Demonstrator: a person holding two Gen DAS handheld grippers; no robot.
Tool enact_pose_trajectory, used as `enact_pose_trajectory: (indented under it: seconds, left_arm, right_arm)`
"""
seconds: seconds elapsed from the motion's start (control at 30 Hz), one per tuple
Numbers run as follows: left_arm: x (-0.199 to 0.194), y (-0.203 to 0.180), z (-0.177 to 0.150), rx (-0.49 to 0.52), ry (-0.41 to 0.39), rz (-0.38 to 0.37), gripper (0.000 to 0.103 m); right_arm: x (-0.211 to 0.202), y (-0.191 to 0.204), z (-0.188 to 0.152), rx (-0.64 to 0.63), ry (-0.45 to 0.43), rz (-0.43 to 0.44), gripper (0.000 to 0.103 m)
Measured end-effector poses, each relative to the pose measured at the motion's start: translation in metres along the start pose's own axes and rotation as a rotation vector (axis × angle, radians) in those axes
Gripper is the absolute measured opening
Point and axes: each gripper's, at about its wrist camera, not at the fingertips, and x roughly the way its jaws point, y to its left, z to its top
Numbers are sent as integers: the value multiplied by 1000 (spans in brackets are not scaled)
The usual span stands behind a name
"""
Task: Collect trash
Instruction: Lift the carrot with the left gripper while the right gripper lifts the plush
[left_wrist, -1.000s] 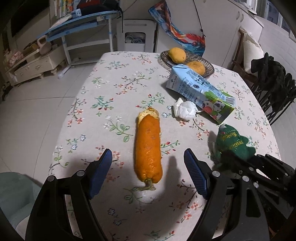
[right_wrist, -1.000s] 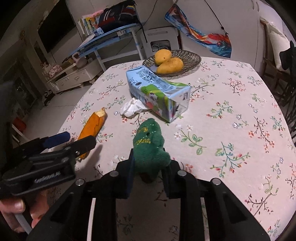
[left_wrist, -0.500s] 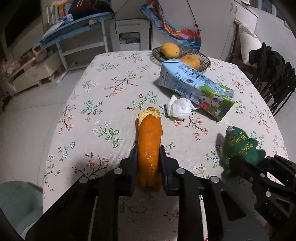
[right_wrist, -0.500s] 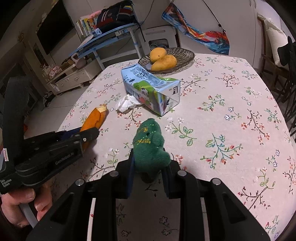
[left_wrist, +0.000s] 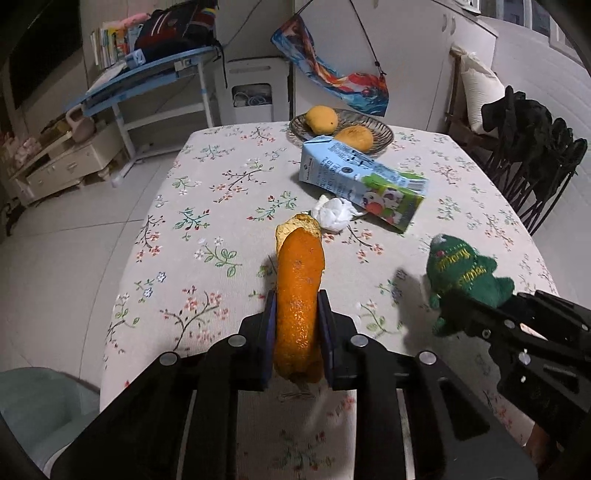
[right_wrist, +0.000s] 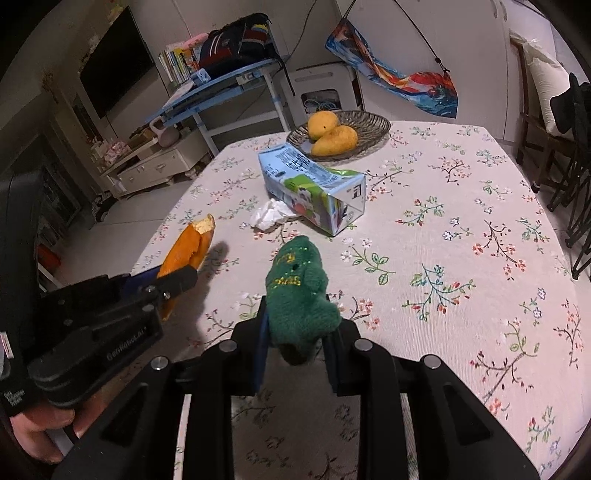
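Floral cloth covered the table (left_wrist: 207, 206) in a cluttered living room, with a desk and a low drawer unit off behind it. What had changed in the last second was on the left: the left gripper (left_wrist: 297, 332), which a moment earlier had stood wide open on either side of the orange peel (left_wrist: 299, 295), had closed, and its blue pads now pressed both flanks of the peel near the stem end. From the right wrist view the peel (right_wrist: 186, 251) looked lifted clear of the cloth, its ragged tip pointing away toward the tissue. The right gripper (right_wrist: 297, 345) had not altered; it was clamped narrow on the green plush toy (right_wrist: 299, 291), carried just above the cloth as before.

So both hands were full, I judged, and the next thing would be to carry this load off to wherever the rubbish goes; a pale green bin-like shape (left_wrist: 33, 406) showed below the table's near left corner, though I could not be sure of it. On the table lay the crumpled tissue (left_wrist: 334, 214), touching the toppled milk carton (left_wrist: 362, 182), with the woven bowl (left_wrist: 384, 131) of mangoes beyond.
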Motion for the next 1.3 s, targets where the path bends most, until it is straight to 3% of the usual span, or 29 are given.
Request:
enact_pose_trajectory:
  seconds: [0.43,1.3]
  left_arm:
    - [-34,5,-24,-6,-29,2,20]
    - [-64,12,-52,-22,-37,-7,20]
  right_arm:
    - [-23,10,-15,4,-44,-1,26]
    - [-48,25,-46,-4,-64,1,26]
